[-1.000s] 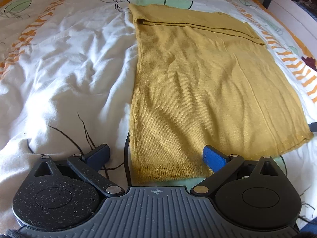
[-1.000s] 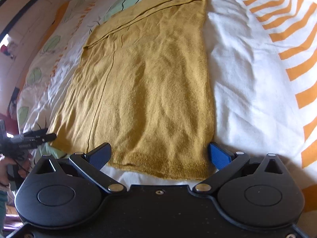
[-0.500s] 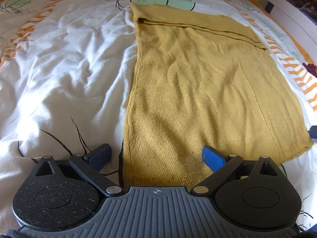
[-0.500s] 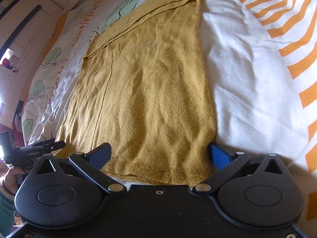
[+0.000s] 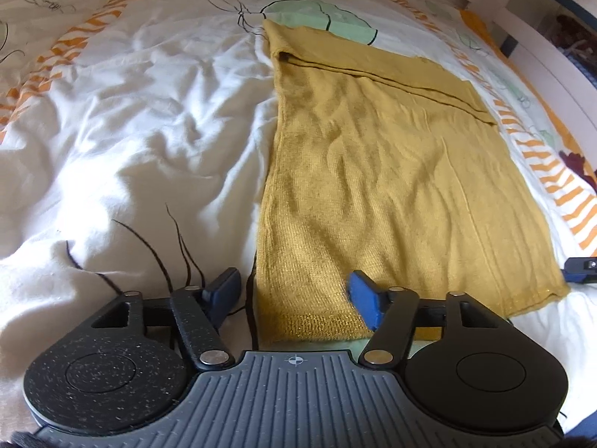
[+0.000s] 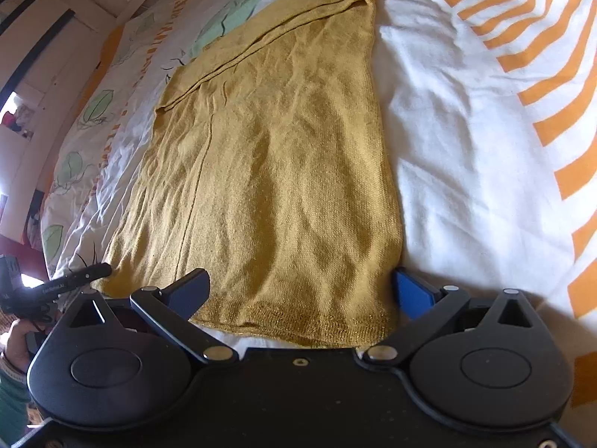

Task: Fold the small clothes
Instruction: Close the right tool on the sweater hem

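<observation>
Garment: a mustard-yellow knitted garment (image 5: pixel 377 186), laid out flat and long on the bed, its far end folded over into a narrow band, its ribbed hem nearest both cameras.
Bed cover: a white crumpled bed cover (image 5: pixel 130 130) printed with orange stripes and pale green leaves outlined in black; the garment lies on its white middle part, with a green leaf just beyond the garment's far end.
Left hand-held gripper: the left hand-held gripper (image 5: pixel 294 295), black with blue pads, sits at the garment's near left corner. One blue pad rests on the bed cover just outside the garment's left edge, the other lies over the knit beside the hem, so the corner is between them. Its jaws have just been closing and stand about half spread; the pads do not yet press the cloth together.
Right hand-held gripper: the right hand-held gripper (image 6: pixel 300 291) sits at the garment's near right corner, jaws spread wide. One pad is just outside the garment's right edge on the bed cover, the other lies over the hem further in; nothing is pinched.
Person: a hand (image 6: pixel 16 336) with a green sleeve shows beyond the garment's left side in the right wrist view, holding the left tool.
</observation>
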Action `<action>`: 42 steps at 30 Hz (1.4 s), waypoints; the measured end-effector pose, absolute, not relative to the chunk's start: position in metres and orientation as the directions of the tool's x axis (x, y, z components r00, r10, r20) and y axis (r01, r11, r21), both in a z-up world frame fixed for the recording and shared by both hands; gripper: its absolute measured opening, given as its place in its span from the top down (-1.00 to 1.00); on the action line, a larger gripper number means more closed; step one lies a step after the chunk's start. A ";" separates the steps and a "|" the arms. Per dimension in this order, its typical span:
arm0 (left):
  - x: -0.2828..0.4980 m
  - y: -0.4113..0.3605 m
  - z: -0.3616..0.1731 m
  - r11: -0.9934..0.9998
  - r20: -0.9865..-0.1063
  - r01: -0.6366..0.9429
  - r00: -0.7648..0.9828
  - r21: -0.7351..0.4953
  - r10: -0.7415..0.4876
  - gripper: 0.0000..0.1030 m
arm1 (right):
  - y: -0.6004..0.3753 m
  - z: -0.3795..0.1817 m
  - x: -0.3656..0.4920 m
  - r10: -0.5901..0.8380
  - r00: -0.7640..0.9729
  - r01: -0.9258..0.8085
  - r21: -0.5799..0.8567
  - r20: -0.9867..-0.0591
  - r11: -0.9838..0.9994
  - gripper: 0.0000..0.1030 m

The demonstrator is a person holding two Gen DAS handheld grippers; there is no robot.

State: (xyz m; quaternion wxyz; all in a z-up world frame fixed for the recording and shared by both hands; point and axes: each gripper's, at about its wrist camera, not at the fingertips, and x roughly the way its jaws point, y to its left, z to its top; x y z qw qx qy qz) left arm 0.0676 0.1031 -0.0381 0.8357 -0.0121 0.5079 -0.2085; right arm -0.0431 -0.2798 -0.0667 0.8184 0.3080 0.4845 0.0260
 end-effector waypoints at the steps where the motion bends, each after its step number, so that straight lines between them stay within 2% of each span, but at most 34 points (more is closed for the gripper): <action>1: 0.068 0.103 -0.038 0.914 -0.845 0.334 0.397 -0.231 -0.359 -0.15 | -0.280 -0.067 -0.043 0.344 0.526 0.261 0.533 -0.778 0.805 -0.98; 4: 0.067 0.105 -0.037 0.917 -0.845 0.324 0.401 -0.231 -0.354 0.03 | -0.281 -0.066 -0.043 0.343 0.522 0.268 0.533 -0.781 0.803 -0.94; 7: 0.068 0.111 -0.037 0.924 -0.840 0.295 0.411 -0.245 -0.354 0.33 | -0.282 -0.066 -0.044 0.324 0.519 0.287 0.519 -0.791 0.806 -0.62; 8: 0.068 0.113 -0.037 0.924 -0.839 0.287 0.412 -0.252 -0.356 0.48 | -0.283 -0.067 -0.045 0.324 0.518 0.293 0.521 -0.791 0.802 -0.35; 9: 0.069 0.114 -0.038 0.924 -0.838 0.279 0.409 -0.261 -0.361 0.54 | -0.285 -0.069 -0.045 0.332 0.516 0.306 0.532 -0.789 0.790 -0.03; 10: 0.070 0.114 -0.038 0.925 -0.838 0.273 0.410 -0.263 -0.360 0.58 | -0.287 -0.072 -0.046 0.349 0.513 0.321 0.552 -0.784 0.770 0.16; 11: 0.070 0.114 -0.038 0.927 -0.839 0.269 0.412 -0.261 -0.356 0.67 | -0.289 -0.074 -0.046 0.365 0.510 0.331 0.570 -0.779 0.752 0.48; 12: 0.069 0.114 -0.037 0.928 -0.839 0.270 0.414 -0.258 -0.354 0.71 | -0.289 -0.075 -0.046 0.374 0.511 0.337 0.581 -0.774 0.741 0.54; 14: 0.068 0.113 -0.036 0.926 -0.833 0.273 0.421 -0.260 -0.359 0.79 | -0.289 -0.072 -0.048 0.370 0.524 0.331 0.584 -0.767 0.741 0.57; 15: 0.067 0.113 -0.034 0.923 -0.829 0.277 0.421 -0.268 -0.367 0.91 | -0.288 -0.070 -0.049 0.369 0.534 0.322 0.586 -0.761 0.743 0.61; 26: 0.066 0.116 -0.023 0.912 -0.790 0.255 0.459 -0.320 -0.406 0.91 | -0.295 -0.043 -0.052 0.333 0.634 0.281 0.609 -0.698 0.742 0.68; 32: 0.069 0.113 -0.036 0.915 -0.839 0.255 0.379 -0.312 -0.392 0.89 | -0.294 -0.046 -0.049 0.330 0.616 0.291 0.596 -0.715 0.748 0.68; 34: 0.073 0.114 -0.039 0.916 -0.849 0.245 0.355 -0.318 -0.390 0.82 | -0.293 -0.047 -0.049 0.333 0.612 0.289 0.595 -0.717 0.750 0.68; 36: 0.075 0.112 -0.041 0.907 -0.851 0.255 0.331 -0.335 -0.408 0.49 | -0.293 -0.047 -0.049 0.335 0.611 0.288 0.595 -0.717 0.750 0.68; 39: 0.075 0.101 -0.042 0.899 -0.859 0.305 0.312 -0.314 -0.406 0.18 | -0.292 -0.048 -0.047 0.338 0.608 0.289 0.597 -0.719 0.749 0.68; 41: 0.074 0.091 -0.044 0.894 -0.870 0.345 0.298 -0.284 -0.392 0.06 | -0.293 -0.049 -0.046 0.340 0.606 0.290 0.598 -0.719 0.747 0.68; 42: 0.074 0.087 -0.046 0.895 -0.876 0.357 0.296 -0.267 -0.380 0.07 | -0.292 -0.050 -0.046 0.341 0.606 0.291 0.599 -0.719 0.746 0.68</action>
